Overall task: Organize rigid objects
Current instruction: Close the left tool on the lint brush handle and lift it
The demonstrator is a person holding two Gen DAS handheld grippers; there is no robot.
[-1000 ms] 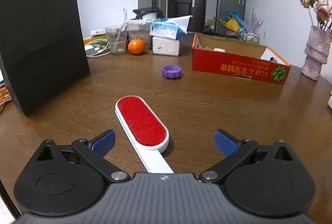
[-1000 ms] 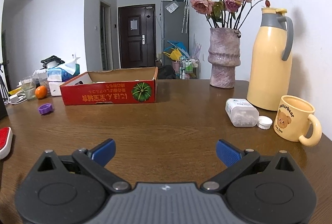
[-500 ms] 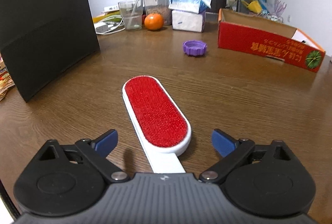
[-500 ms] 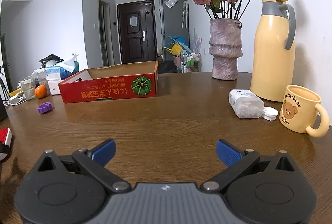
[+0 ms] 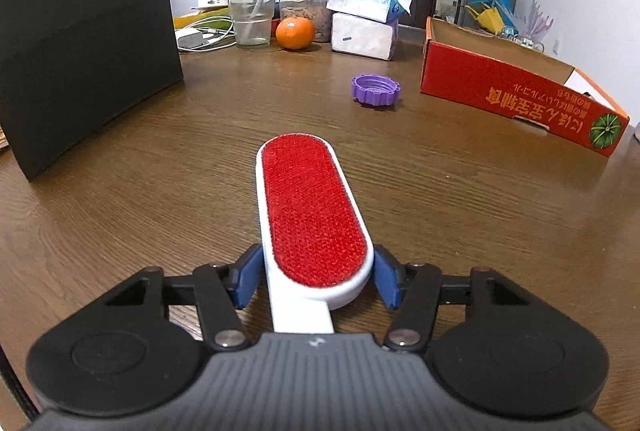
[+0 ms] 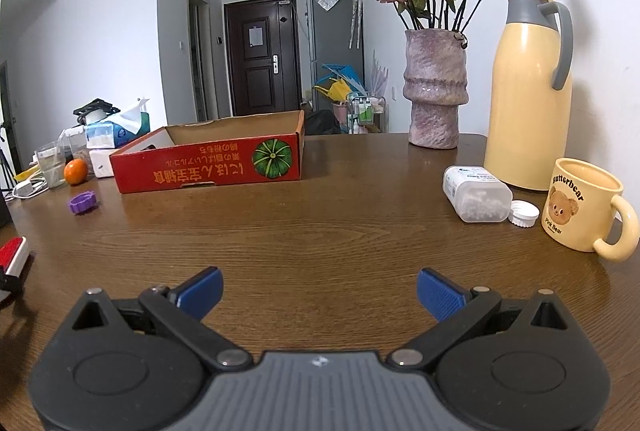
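Observation:
A white lint brush with a red pad lies on the brown wooden table, head pointing away from me. My left gripper is shut on the near end of the brush head, a blue pad on each side. The brush tip shows at the far left of the right wrist view. A red cardboard tray box stands open at the right; it also shows in the right wrist view. A purple lid lies before it. My right gripper is open and empty above bare table.
A black paper bag stands at the left. A glass, an orange and tissue packs sit at the back. In the right wrist view a vase, yellow thermos, mug, clear bottle and white cap stand at the right.
My left gripper moved forward along the brush and closed its fingers on the head's near end. The right gripper stayed open and shifted only slightly.

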